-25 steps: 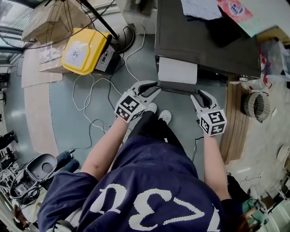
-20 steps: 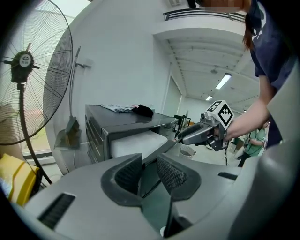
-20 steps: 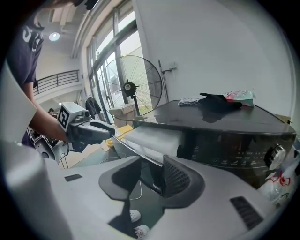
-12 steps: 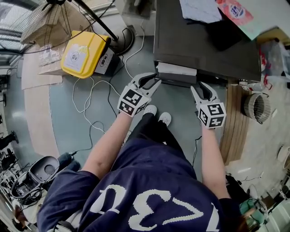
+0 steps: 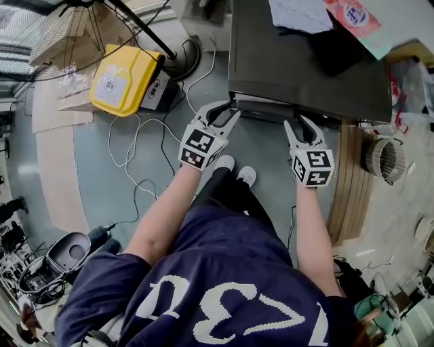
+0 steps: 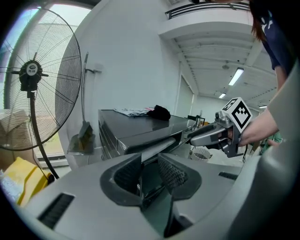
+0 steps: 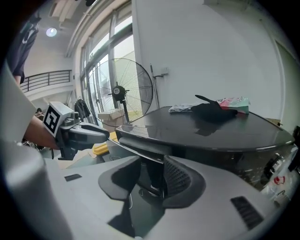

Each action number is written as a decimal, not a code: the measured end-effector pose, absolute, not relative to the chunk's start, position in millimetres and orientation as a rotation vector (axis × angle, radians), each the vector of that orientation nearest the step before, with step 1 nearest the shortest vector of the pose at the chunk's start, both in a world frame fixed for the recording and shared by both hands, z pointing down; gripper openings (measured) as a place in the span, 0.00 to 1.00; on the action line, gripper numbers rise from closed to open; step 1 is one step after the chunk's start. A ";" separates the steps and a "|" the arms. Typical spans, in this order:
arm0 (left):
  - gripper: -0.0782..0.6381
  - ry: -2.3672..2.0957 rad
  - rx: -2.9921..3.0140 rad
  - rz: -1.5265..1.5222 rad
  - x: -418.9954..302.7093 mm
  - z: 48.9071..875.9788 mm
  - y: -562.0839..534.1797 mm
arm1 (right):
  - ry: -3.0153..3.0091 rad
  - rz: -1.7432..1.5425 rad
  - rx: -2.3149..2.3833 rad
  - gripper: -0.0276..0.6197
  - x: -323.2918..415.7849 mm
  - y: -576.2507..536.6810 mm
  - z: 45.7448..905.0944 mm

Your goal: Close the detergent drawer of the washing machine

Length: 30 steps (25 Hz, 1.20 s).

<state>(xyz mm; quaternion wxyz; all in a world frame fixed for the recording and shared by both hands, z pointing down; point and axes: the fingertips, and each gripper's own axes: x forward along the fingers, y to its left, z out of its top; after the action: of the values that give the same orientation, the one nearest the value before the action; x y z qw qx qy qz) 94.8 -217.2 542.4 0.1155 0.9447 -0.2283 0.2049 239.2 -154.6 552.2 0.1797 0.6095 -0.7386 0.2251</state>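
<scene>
The dark washing machine (image 5: 305,68) stands at the top of the head view. Its detergent drawer (image 5: 261,110) sticks out only a narrow strip from the front. My left gripper (image 5: 232,112) is at the drawer's left corner and my right gripper (image 5: 298,122) at its right end. In the left gripper view the drawer's front corner (image 6: 152,149) sits between the spread jaws of the left gripper (image 6: 150,168), which have just been opening. In the right gripper view the drawer's front edge (image 7: 140,143) runs between the open right gripper's (image 7: 152,177) jaws.
A white cloth (image 5: 298,13), a black item (image 5: 339,47) and a pink packet (image 5: 352,17) lie on the machine. On the floor are a yellow case (image 5: 125,78), a fan's base (image 5: 182,59), loose cables (image 5: 135,149), a wooden board (image 5: 346,183) and a basket (image 5: 383,156).
The drawer has slid into the machine, from well out to nearly flush. Both grippers have moved towards the machine with it.
</scene>
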 end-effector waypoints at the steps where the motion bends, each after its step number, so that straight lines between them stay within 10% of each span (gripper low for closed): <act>1: 0.28 -0.690 2.763 0.603 96.1 542.1 -221.6 | -2.079 0.637 1.733 0.30 240.8 -158.8 552.3; 15: 0.29 -0.903 2.679 0.586 98.0 543.1 -241.7 | -1.971 0.674 1.931 0.31 251.9 -170.4 552.4; 30: 0.14 -0.904 2.680 0.596 103.6 546.8 -227.6 | -2.022 0.640 1.861 0.07 249.0 -163.1 554.3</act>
<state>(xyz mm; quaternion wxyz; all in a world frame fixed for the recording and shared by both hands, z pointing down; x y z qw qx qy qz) 103.6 -227.6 546.8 0.1253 0.9199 -0.3102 0.2046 249.0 -163.1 554.3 0.1594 0.6510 -0.7075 0.2240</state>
